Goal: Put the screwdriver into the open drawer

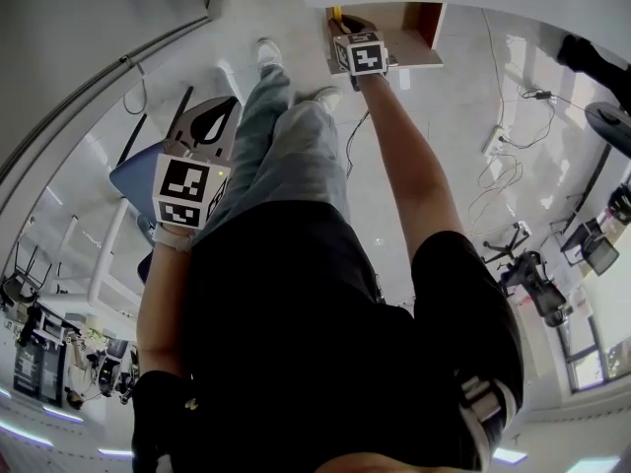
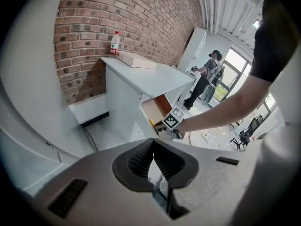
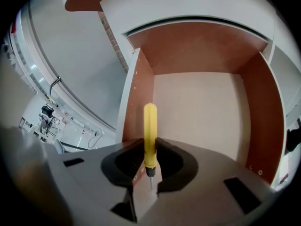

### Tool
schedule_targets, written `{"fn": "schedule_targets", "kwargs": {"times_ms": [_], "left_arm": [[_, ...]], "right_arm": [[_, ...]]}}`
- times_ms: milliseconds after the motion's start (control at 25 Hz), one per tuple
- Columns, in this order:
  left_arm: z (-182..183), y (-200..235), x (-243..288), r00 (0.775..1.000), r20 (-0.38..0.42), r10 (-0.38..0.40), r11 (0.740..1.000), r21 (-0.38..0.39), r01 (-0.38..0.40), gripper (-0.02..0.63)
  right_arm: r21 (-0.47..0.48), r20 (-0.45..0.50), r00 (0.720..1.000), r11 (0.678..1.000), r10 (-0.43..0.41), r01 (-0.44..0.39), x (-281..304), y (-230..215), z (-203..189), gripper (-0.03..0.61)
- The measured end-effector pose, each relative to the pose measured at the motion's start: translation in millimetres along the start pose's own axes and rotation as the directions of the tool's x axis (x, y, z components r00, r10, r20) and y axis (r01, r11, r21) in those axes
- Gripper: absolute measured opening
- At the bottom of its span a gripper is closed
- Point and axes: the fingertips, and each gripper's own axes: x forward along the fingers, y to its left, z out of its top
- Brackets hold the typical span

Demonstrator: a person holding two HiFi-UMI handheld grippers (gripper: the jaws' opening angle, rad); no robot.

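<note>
Right claw (image 3: 149, 158) was clamped on the screwdriver (image 3: 149, 128), hovering over the drawer (image 3: 202, 107). Left claw (image 2: 153, 160) sat closed, empty. Next up, probably lower and let go.

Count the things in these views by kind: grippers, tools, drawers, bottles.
Grippers: 2, left gripper, right gripper
Screwdriver: 1
Open drawer: 1
Plastic bottle: 1
Total: 5
</note>
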Motion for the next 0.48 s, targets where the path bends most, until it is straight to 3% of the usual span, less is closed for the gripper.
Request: {"fn": "schedule_targets", "kwargs": {"times_ms": [480], "left_arm": [[-15.9,-11.8,9.7,1.000,-0.019,-0.015,1.000,-0.013,0.015,0.005]], "right_arm": [[0.061,-0.017,1.000,0.998,-0.009,0.010,31.8,-14.6,-5.8,0.084]]}}
